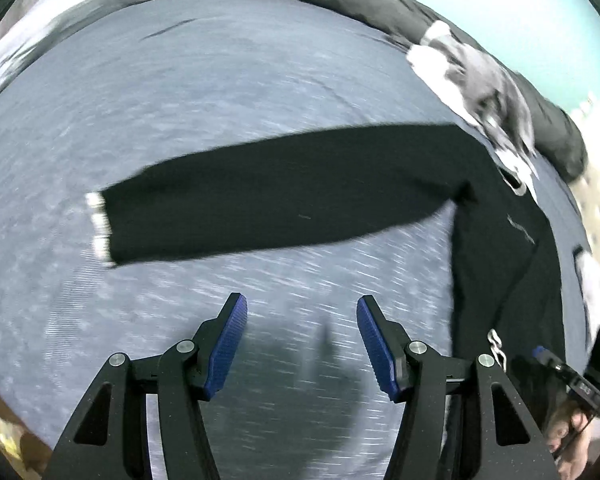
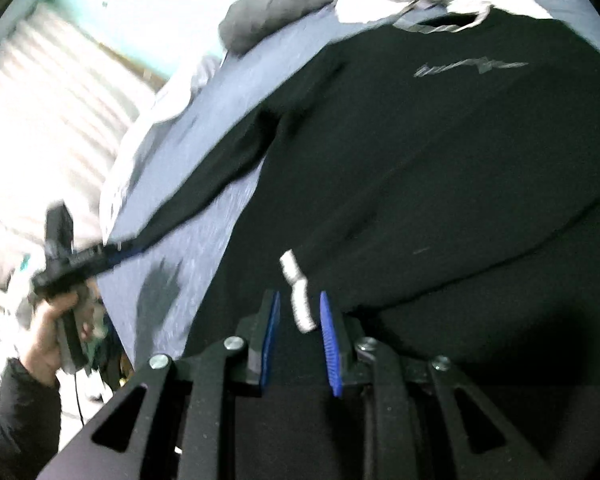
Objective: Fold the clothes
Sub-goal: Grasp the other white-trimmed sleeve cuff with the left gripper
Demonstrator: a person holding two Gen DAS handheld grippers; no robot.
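A black long-sleeved sweatshirt (image 2: 440, 168) with a small grey chest print is laid flat, front up, on a bed covered by a grey-blue textured sheet (image 1: 228, 80). In the left wrist view, one sleeve (image 1: 280, 196) is seen stretched straight out across the sheet, ending in a white-striped cuff (image 1: 100, 224).

The left gripper (image 1: 302, 344) is held above bare sheet, near that sleeve but apart from it; its blue-padded jaws are spread, with nothing between them.

In the right wrist view, the other sleeve is seen folded over the sweatshirt's body. Its white-striped cuff (image 2: 298, 294) lies between the jaws of the right gripper (image 2: 300, 312), which stand narrowly apart; whether the pads touch the cuff cannot be told.

A heap of dark and grey garments (image 1: 480, 64) is noted along the far edge of the bed. Both views are blurred.
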